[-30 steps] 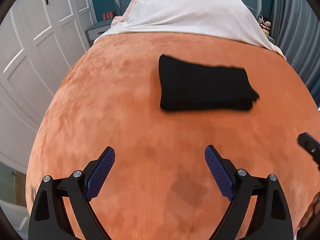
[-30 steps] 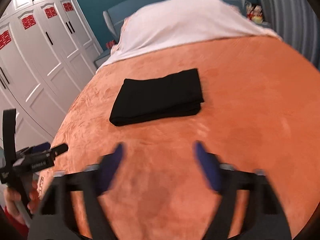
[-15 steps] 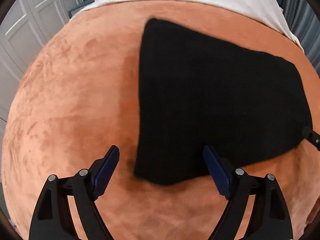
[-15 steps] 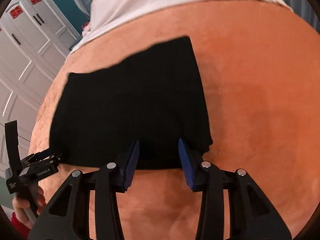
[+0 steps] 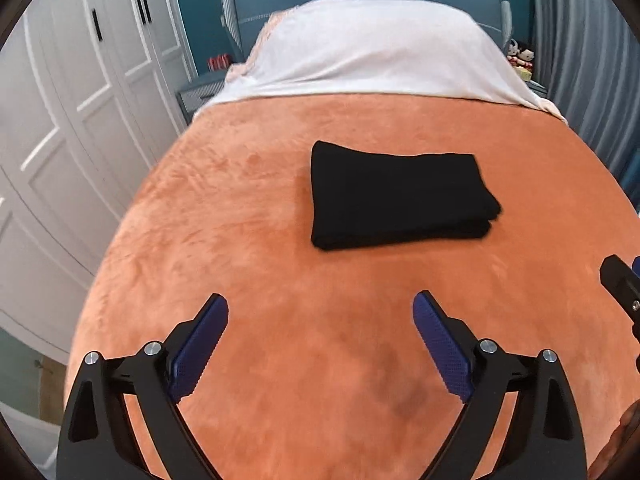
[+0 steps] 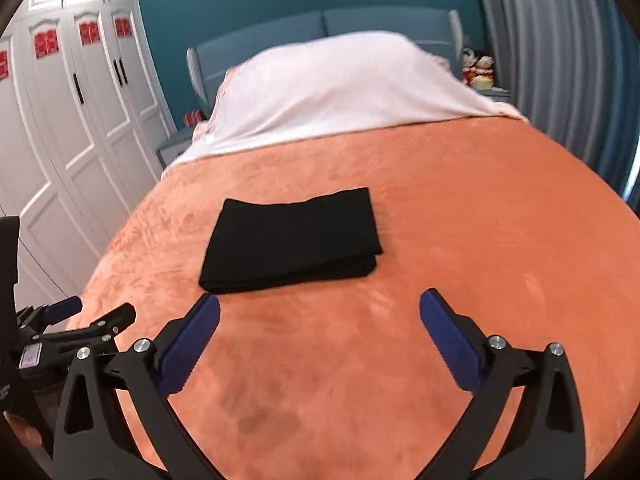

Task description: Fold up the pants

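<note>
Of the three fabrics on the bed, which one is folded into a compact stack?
The black pants: a neat layered rectangle lying on the orange blanket, which is spread flat; the white sheet is just draped.

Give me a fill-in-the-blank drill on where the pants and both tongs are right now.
1. The folded pants are ____ in color.
2. The pants lie on an ____ blanket.
3. The left tongs and right tongs both stand ____, holding nothing.
4. Beyond the pants, a ____ sheet covers the head of the bed.

Missing words: black; orange; open; white
</note>
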{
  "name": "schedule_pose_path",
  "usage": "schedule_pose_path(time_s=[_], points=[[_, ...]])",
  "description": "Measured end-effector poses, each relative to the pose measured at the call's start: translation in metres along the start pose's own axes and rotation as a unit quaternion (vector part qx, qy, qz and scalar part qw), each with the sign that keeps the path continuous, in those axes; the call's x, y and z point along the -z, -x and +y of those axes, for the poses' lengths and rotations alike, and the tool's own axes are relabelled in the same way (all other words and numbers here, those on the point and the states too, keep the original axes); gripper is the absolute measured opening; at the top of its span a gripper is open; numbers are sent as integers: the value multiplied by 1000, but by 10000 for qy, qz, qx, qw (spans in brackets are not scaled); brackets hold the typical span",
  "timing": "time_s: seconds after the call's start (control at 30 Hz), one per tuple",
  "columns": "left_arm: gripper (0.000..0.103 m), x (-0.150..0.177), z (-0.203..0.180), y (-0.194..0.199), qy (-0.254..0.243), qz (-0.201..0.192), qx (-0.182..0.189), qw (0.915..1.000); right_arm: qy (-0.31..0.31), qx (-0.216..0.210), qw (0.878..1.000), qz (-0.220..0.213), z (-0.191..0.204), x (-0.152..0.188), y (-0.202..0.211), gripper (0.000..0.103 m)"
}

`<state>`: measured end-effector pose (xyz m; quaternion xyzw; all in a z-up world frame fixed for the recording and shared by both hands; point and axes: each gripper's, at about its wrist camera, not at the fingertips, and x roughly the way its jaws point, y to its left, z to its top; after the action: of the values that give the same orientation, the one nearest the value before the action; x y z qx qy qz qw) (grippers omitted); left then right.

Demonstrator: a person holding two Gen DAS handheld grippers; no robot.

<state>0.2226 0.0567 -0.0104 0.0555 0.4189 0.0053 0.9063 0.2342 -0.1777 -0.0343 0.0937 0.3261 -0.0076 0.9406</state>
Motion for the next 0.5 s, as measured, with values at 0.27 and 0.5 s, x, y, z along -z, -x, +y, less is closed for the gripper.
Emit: schedule_pose_path(time_s=[0.27,0.5], points=[[92,55,-15,91,-235,-575,-108,9980,12,-17,9997,-238,6,40,89,98],[92,90,-9,118,62,-516,124,9986,26,-28,9997,-257,10,67,128,98]])
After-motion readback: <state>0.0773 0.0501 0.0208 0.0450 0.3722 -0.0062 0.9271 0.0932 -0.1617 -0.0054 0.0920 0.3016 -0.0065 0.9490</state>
